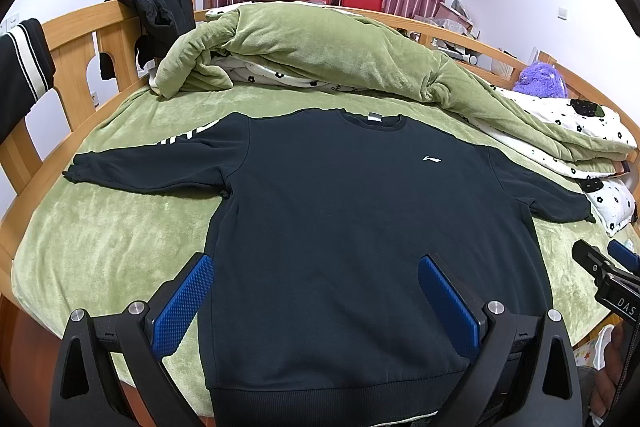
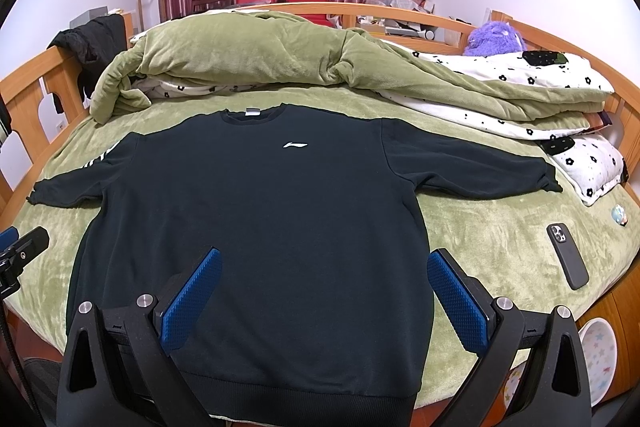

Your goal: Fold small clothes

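A black long-sleeved sweatshirt (image 1: 340, 211) (image 2: 256, 211) lies flat and face up on a green bedspread, sleeves spread out to both sides, hem toward me. A small white logo sits on its chest. My left gripper (image 1: 316, 267) hovers open above the lower left part of the sweatshirt, blue pads wide apart, holding nothing. My right gripper (image 2: 324, 259) hovers open above the lower right part, also holding nothing. The right gripper's tip (image 1: 604, 267) shows at the right edge of the left wrist view. The left gripper's tip (image 2: 24, 247) shows at the left edge of the right wrist view.
A rolled green quilt (image 1: 320, 43) (image 2: 240, 63) lies across the bed behind the sweatshirt. A dark phone (image 2: 568, 255) rests on the bedspread (image 2: 488, 239) at the right. A wooden bed frame (image 1: 76, 39) rings the bed, with black clothes (image 1: 160, 15) hung on it. A purple plush toy (image 2: 496, 37) sits far right.
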The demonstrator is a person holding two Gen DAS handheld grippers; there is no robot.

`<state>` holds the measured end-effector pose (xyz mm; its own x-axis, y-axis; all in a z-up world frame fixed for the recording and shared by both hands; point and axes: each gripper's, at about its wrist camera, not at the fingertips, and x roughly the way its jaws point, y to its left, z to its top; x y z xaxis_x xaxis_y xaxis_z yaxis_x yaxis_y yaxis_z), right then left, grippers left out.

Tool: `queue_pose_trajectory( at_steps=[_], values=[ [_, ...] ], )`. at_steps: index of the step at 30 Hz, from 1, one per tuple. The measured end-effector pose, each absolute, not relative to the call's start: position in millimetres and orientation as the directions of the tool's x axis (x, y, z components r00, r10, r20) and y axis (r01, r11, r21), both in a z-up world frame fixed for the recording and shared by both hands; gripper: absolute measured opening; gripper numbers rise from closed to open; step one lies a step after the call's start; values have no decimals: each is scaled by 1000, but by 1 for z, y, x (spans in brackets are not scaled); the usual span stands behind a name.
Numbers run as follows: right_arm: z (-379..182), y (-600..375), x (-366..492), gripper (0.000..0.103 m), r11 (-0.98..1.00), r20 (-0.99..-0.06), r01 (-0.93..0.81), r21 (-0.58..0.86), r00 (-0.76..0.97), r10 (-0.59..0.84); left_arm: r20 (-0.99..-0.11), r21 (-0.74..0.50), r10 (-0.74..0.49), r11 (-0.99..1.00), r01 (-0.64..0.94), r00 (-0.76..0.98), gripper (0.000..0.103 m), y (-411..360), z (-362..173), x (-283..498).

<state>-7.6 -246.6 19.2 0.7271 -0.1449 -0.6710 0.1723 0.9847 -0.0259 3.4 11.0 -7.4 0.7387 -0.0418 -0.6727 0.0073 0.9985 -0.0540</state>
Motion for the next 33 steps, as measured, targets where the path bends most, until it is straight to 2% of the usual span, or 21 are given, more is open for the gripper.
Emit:
queue_pose_trajectory(
  at_steps=[33],
  values=[
    [19,-247,-8,101,985,-671,172,-24,727,-143,-673,-61,-46,998,7,738,103,14,-7,4]
  ],
)
